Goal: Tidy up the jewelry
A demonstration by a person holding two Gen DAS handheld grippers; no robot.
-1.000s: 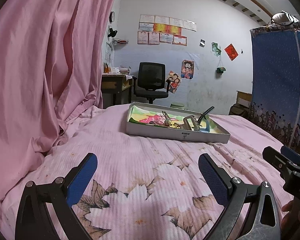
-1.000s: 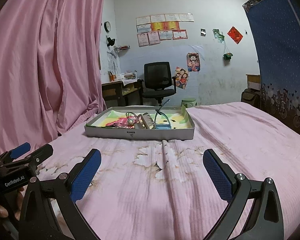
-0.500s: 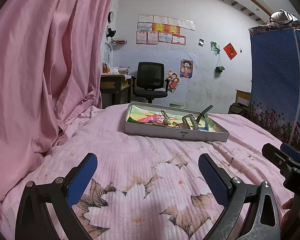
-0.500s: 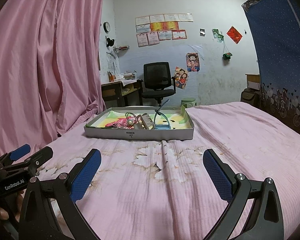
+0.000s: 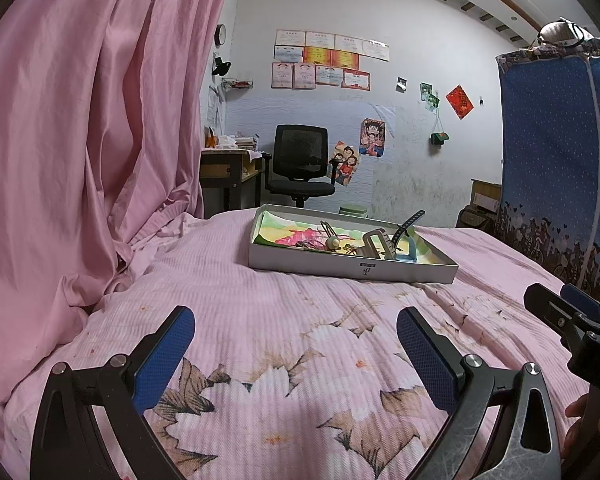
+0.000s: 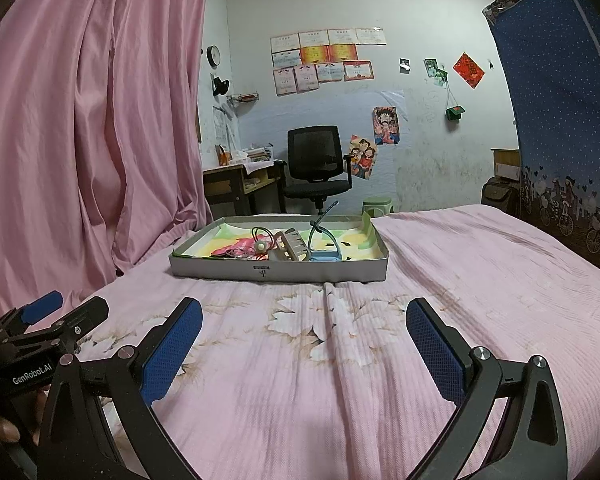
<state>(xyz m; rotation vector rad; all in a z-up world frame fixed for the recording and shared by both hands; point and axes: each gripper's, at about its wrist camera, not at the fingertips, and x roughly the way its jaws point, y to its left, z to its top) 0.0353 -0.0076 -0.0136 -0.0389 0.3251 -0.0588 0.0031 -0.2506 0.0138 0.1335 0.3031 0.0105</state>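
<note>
With the left gripper [image 5: 296, 346] and right gripper [image 6: 304, 334] both spread wide and empty above the bedspread [image 6: 460, 280], the tangled jewelry [image 6: 256, 250] in the shallow tray [image 6: 280, 272] ahead risks snagging and lifting as one clump.

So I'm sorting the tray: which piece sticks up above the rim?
The dark strap of the blue piece rises above the tray; the others lie low.

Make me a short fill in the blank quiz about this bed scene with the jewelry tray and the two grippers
1. The grey tray rests on a ____ bedspread.
2. The left gripper and the right gripper both have their jaws ____.
3. The office chair beyond the bed is ____.

Missing words: pink; open; black
</note>
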